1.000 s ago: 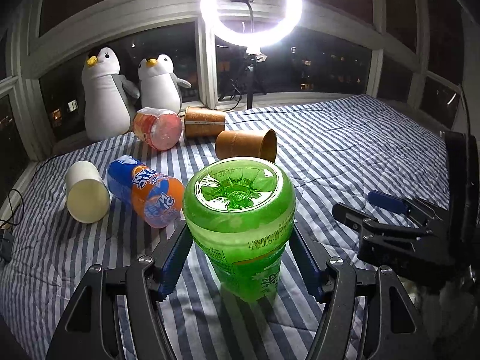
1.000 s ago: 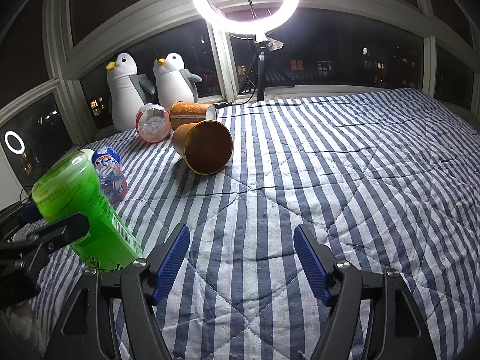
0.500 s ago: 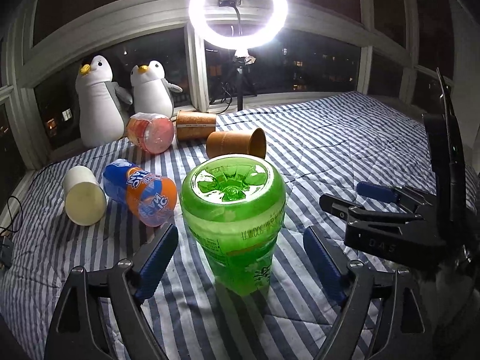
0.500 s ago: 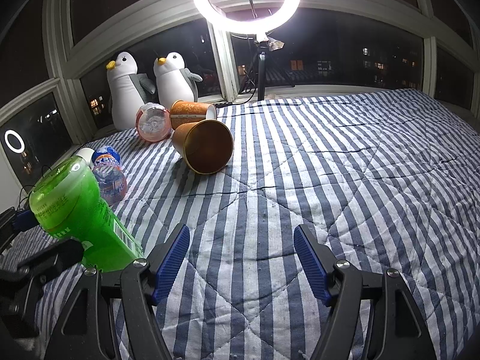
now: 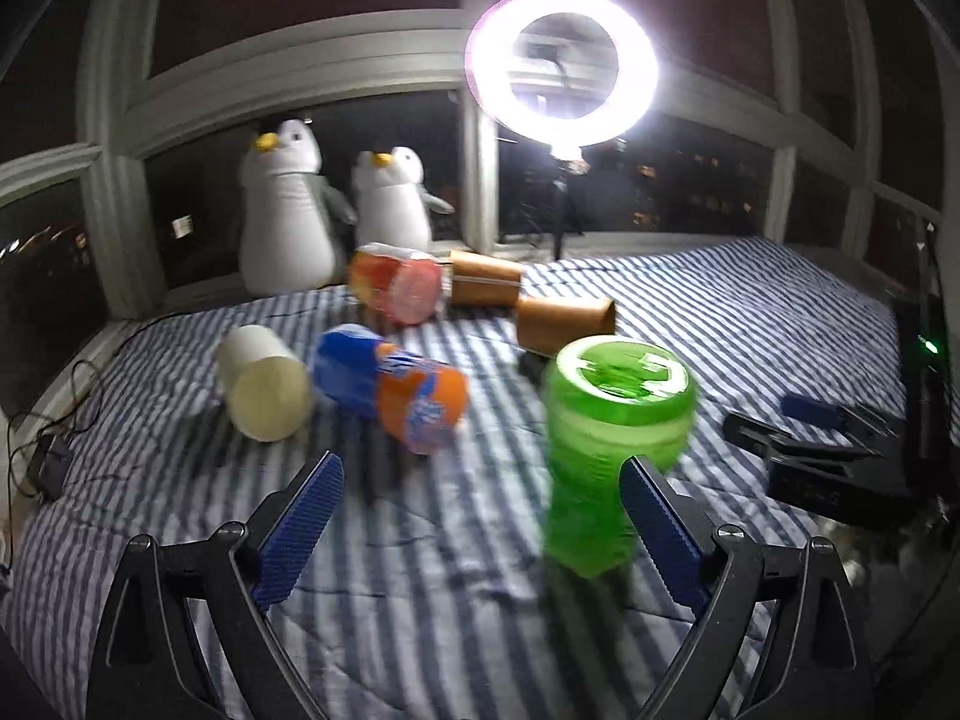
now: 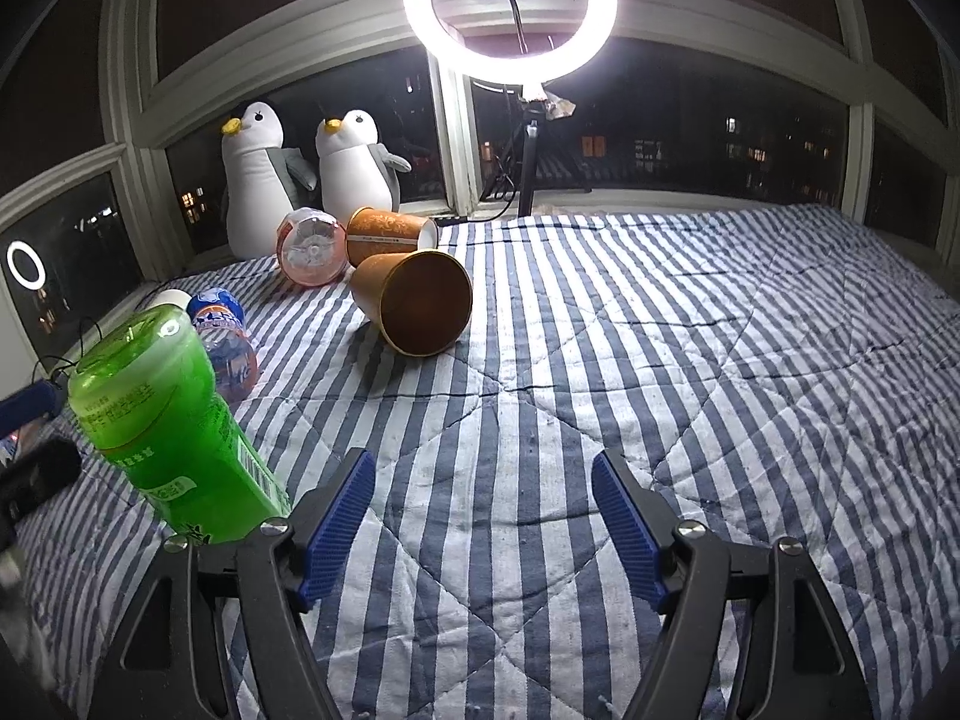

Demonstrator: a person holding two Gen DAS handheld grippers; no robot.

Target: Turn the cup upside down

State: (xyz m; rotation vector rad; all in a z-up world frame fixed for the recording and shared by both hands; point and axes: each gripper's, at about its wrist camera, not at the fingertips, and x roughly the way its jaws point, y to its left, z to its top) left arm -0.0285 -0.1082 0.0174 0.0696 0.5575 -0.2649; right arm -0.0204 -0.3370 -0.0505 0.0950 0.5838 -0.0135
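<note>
The green plastic cup (image 5: 618, 420) stands on the striped bed cover (image 5: 456, 600) with its moulded base facing up; this view is blurred by motion. My left gripper (image 5: 480, 480) is open and holds nothing, and the cup stands just beyond its right finger (image 5: 660, 534). In the right wrist view the same green cup (image 6: 162, 414) is at the far left, leaning in the fisheye. My right gripper (image 6: 483, 480) is open over bare cover, well right of the cup. It also shows as a dark clamp (image 5: 804, 438) in the left wrist view.
Lying on their sides behind the cup are a white cup (image 5: 264, 384), a blue and orange bottle (image 5: 396, 396), a pink bottle (image 5: 399, 285) and two brown paper cups (image 5: 483, 285) (image 5: 567, 324). Two plush penguins (image 6: 258, 180) and a ring light (image 6: 510, 6) stand by the window.
My left gripper has let go of the green cup, opened wide, drawn back and swung left. The cup stays standing base up. The right gripper has not moved.
</note>
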